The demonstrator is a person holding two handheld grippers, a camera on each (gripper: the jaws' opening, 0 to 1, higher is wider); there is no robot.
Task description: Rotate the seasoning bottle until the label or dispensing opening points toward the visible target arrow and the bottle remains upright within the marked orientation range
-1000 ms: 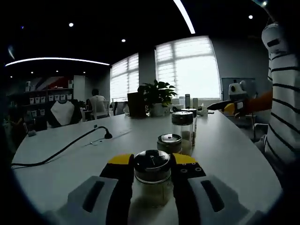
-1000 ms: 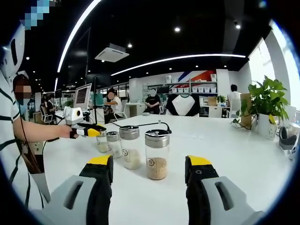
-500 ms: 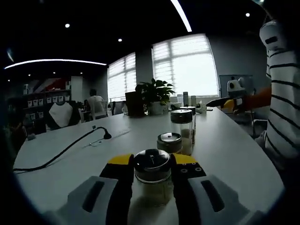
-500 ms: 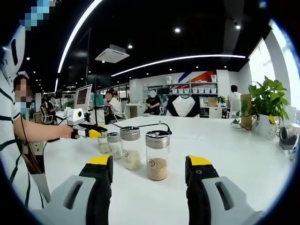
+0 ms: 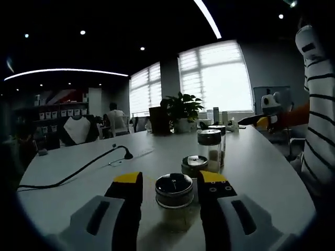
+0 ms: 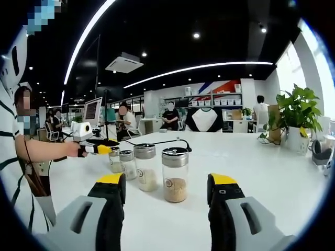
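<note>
On a white table point(image 5: 261, 162) stands a row of four lidded seasoning jars, and the task's work has barely begun as far as these frames tell. In the left gripper view the left gripper point(image 5: 168, 183) has its two yellow-tipped jaws set either side of the nearest seasoning bottle point(image 5: 174, 201), which sits upright at 6 o'clock in that view with its dark metal lid facing the camera; a sliver of gap shows on each side of the lid, so the jaws look parted around the bottle rather than clenched on it, though lower down the contact is hard to read. Beyond it, toward 1 o'clock, stand a short jar point(image 5: 194, 166) and two taller jars point(image 5: 209, 149). In the right gripper view the right gripper point(image 6: 166, 180) hangs with its jaws spread wide and nothing between them, just short of the far-end jar point(image 6: 175, 175), which holds pale grains and shows a small round label facing the camera; the left gripper shows at 9 o'clock there, at the other end of the row, near the smallest jar point(image 6: 115, 159). No target arrow or marked range can be made out on the table (it may be too small or hidden), so whether the label or opening already points correctly cannot be judged. What seems left: close on the bottle, turn it, and release it upright.
</note>
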